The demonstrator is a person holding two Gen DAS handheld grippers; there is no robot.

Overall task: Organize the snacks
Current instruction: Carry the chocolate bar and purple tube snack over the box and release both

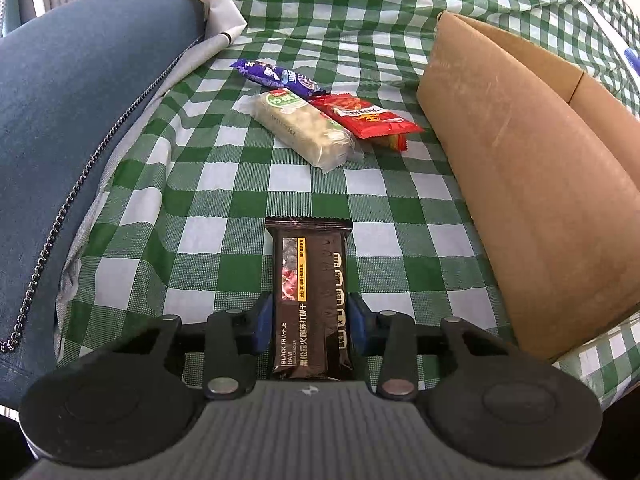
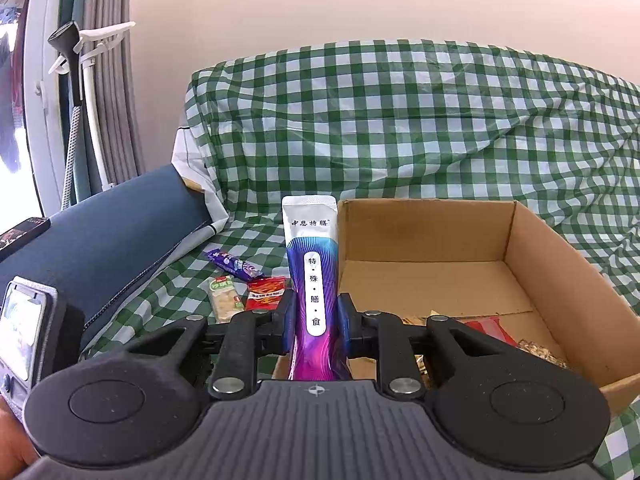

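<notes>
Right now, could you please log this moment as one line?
left hand-held gripper: shut on dark cracker pack | right hand-held gripper: shut on purple sachet | cardboard box: open

Black claw [image 1: 310, 322], blue pads [image 1: 262, 322]

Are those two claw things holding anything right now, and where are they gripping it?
Yes. The left gripper clamps the dark cracker pack on its long sides, near the bottom end. The right gripper pinches the white-and-purple sachet around its lower half.

Three snack packets [image 1: 320, 108] lie together on the checked cloth [image 1: 224, 216], left of the cardboard box [image 1: 520, 168].
</notes>
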